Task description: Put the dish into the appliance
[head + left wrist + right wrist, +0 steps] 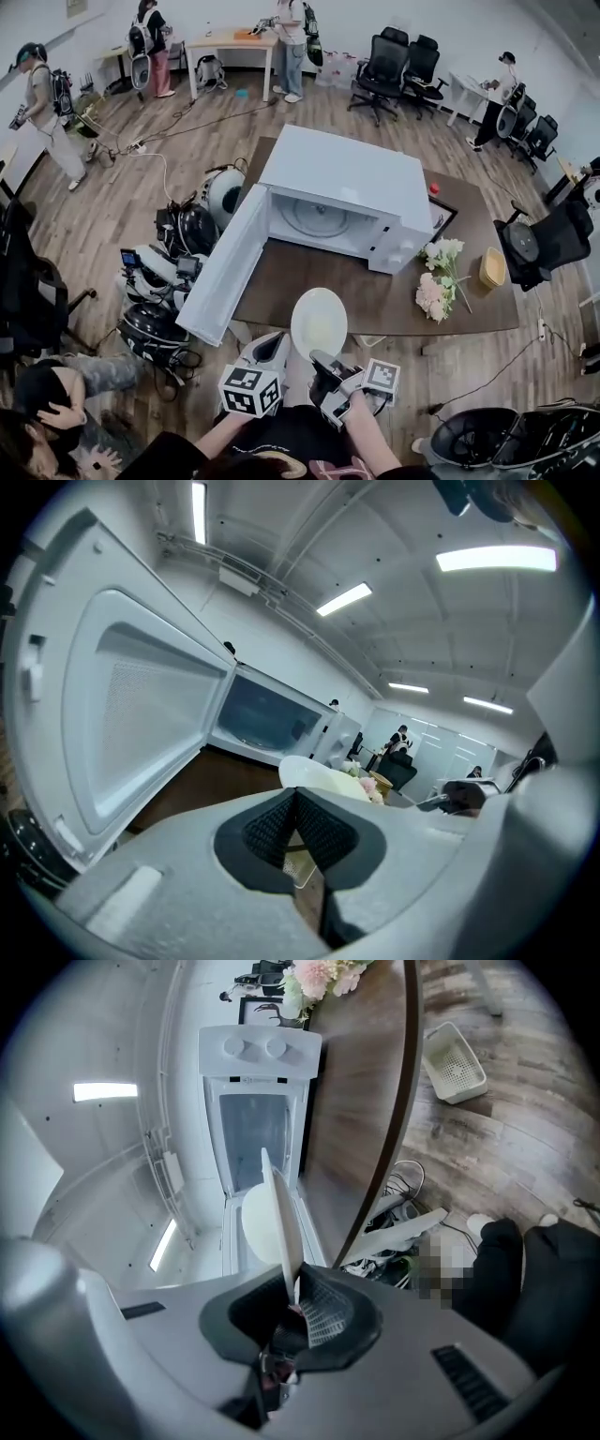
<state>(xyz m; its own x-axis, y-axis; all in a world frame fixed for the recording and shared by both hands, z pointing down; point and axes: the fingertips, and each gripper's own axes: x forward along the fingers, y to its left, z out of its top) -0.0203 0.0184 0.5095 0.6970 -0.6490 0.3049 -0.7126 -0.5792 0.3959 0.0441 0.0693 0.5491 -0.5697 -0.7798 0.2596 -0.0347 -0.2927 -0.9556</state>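
A white microwave (352,192) stands on the brown table (469,309), its door (225,267) swung wide open to the left and the round turntable (314,217) showing inside. My right gripper (321,360) is shut on the near rim of a white dish (319,321), held over the table's front edge before the opening. In the right gripper view the dish (279,1218) stands edge-on from the jaws (292,1296), in line with the microwave (258,1115). My left gripper (275,341) hangs just left of the dish, shut and empty (294,797), beside the door (141,714).
A bunch of pale flowers (438,279) and a yellow bowl (492,268) lie on the table's right side, a small red thing (433,187) behind the microwave. Backpack gear (178,267) crowds the floor at left. People and office chairs (394,61) ring the room.
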